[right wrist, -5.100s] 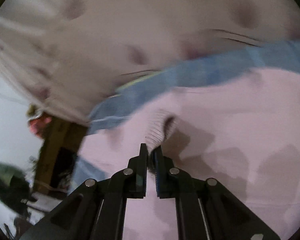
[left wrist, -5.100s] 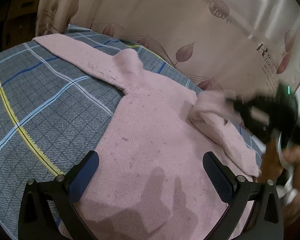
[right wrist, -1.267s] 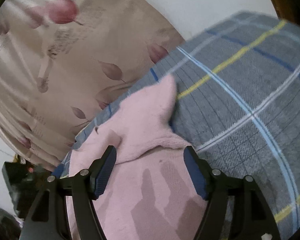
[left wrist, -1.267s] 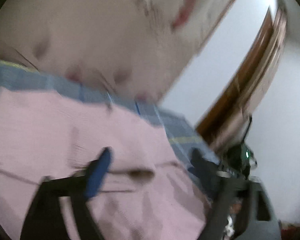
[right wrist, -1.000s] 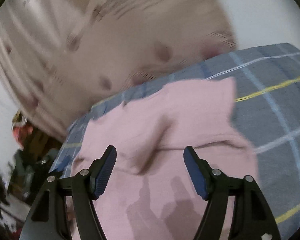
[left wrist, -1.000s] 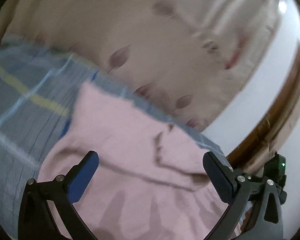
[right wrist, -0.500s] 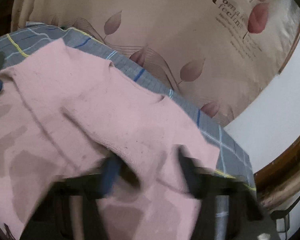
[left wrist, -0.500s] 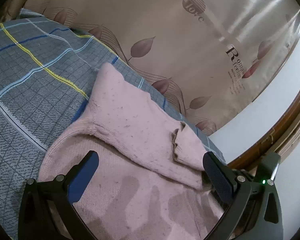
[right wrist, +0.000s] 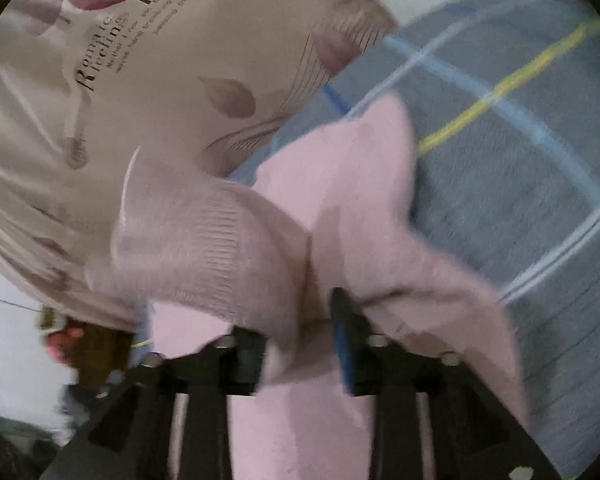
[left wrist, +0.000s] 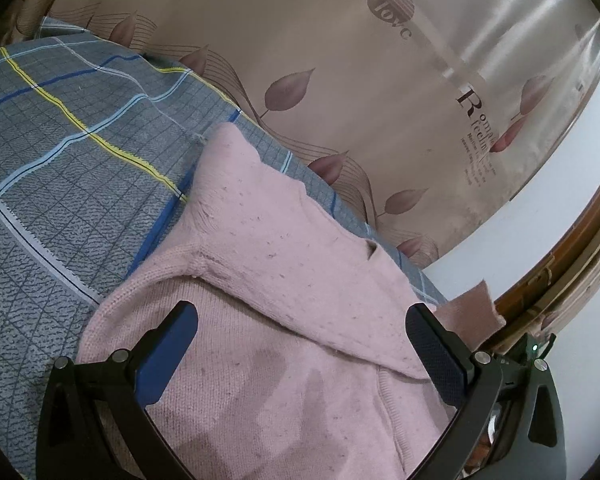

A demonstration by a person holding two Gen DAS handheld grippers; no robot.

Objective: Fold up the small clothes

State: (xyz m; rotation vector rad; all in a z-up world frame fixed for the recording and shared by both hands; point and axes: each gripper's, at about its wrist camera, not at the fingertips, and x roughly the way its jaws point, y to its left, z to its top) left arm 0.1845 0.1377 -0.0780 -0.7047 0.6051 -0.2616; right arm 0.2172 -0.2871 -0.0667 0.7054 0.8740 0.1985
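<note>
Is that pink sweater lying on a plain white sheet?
No, the pink sweater lies on a grey plaid blanket with yellow and blue stripes.

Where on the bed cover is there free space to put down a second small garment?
The grey plaid bed cover is bare to the left of the pink knitted sweater, up to the beige leaf-print curtain. It is crowded on the right, where the sweater fills the cover to its edge; only a narrow strip runs along the curtain.

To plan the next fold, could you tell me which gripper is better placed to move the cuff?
Right: the right gripper has the cuff between its opening jaws; the left gripper is open over the sweater.
</note>
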